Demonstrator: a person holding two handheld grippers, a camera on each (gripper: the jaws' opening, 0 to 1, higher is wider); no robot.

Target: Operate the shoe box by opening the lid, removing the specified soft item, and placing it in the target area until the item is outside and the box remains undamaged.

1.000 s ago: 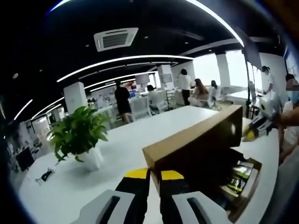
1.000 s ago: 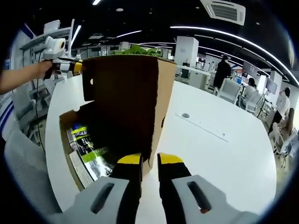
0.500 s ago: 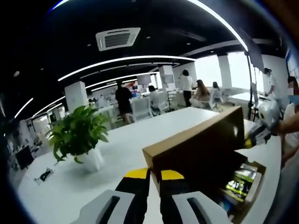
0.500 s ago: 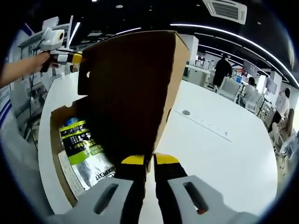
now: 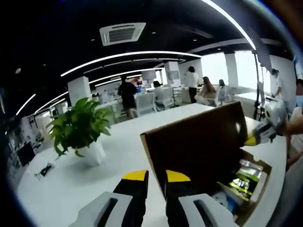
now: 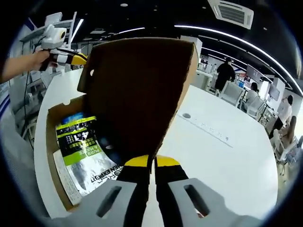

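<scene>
The brown shoe box (image 6: 49,156) lies on the white table with its lid (image 6: 137,94) raised, dark inner face toward me. Inside lies a soft silver pouch (image 6: 83,151) with green and black print, also visible as the pouch (image 5: 244,177) in the left gripper view. My right gripper (image 6: 152,161) is shut on the lid's near edge. It appears again as the right gripper (image 5: 258,135) at the lid's (image 5: 199,142) far corner. My left gripper (image 5: 156,177) has its jaws slightly apart by the lid's other corner, and shows as the left gripper (image 6: 78,59), held by a hand.
A potted green plant (image 5: 78,130) stands on the table (image 5: 118,151) to the left, with a small dark object (image 5: 45,171) near it. A round cable port (image 6: 187,115) sits in the table beyond the box. People, chairs and desks fill the office behind.
The lid has swung further up and back, uncovering more of the pouch. The right jaws have closed tighter on the lid's edge. The left jaws have parted a little.
</scene>
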